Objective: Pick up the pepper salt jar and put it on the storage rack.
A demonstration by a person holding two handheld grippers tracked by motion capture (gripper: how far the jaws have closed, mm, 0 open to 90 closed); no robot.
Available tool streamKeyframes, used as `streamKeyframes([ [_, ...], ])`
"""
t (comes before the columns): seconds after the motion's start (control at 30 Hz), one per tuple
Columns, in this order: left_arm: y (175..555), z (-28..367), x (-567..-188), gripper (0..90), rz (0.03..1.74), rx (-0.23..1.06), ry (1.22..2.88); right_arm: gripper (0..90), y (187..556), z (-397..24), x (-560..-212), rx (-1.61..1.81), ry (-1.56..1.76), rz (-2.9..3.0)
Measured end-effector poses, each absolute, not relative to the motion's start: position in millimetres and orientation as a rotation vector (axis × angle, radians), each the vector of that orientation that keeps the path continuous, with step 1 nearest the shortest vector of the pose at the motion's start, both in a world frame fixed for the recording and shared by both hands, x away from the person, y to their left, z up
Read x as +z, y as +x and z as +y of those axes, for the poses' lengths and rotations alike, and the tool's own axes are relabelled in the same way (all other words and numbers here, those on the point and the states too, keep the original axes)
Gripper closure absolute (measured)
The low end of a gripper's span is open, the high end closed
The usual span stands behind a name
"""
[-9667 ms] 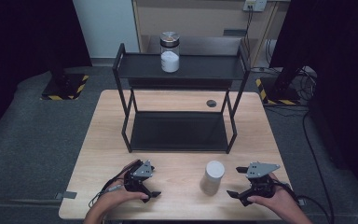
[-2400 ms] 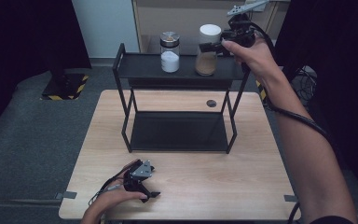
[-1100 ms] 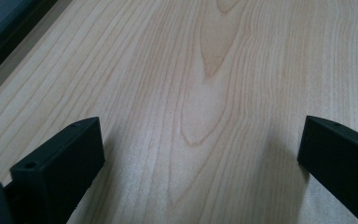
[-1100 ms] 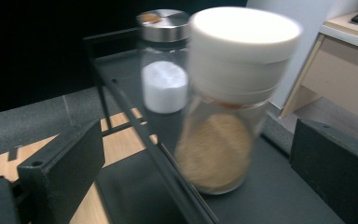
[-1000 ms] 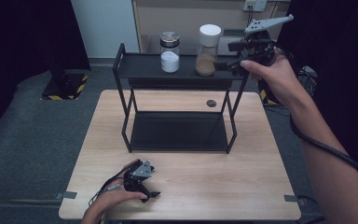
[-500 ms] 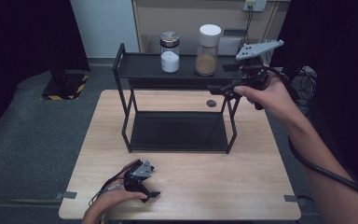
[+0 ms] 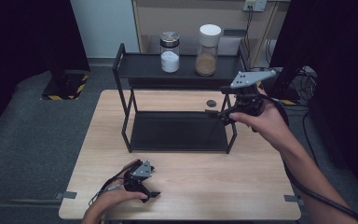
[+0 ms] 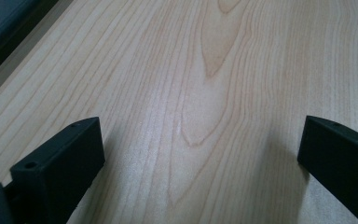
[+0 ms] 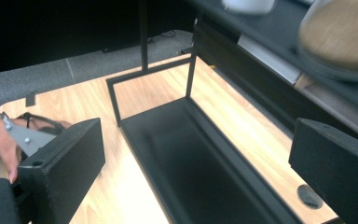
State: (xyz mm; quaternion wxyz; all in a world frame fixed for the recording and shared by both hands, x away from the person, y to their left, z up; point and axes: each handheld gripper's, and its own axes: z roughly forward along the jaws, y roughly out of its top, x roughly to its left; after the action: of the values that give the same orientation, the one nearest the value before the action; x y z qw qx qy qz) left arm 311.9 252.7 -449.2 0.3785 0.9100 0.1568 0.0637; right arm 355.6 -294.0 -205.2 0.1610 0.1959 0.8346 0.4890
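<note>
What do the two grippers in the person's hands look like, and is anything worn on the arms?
Both the left gripper and the right gripper are black with two blocky jaws and a grey three-cornered plate on top. A dark cable trails from each. The forearms are bare, with no sleeves or gloves in view.

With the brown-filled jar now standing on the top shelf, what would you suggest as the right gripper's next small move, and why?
Probably lower the right gripper to the table and rest it, as the left gripper does. Its jaws are open and empty, and the white-lidded jar stands upright beside the white-powder jar on the rack.
</note>
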Motion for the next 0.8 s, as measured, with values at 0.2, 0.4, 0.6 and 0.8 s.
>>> streamKeyframes([
  [0.2,311.3,252.3,-449.2,0.0,0.405,0.165,2.325,3.7,336.3,-296.5,-238.4,1.385,0.589,2.366],
  [0.4,310.3,251.7,-449.3,0.0,0.412,0.168,2.323,3.7,323.9,-302.5,-272.5,1.371,0.621,2.390],
  [0.6,310.3,251.7,-449.3,0.0,0.412,0.169,2.323,3.8,317.6,-309.2,-300.1,1.355,0.650,2.412],
  [0.8,310.2,251.7,-449.3,0.0,0.413,0.168,2.323,3.7,311.0,-311.1,-323.5,1.339,0.649,2.442],
])
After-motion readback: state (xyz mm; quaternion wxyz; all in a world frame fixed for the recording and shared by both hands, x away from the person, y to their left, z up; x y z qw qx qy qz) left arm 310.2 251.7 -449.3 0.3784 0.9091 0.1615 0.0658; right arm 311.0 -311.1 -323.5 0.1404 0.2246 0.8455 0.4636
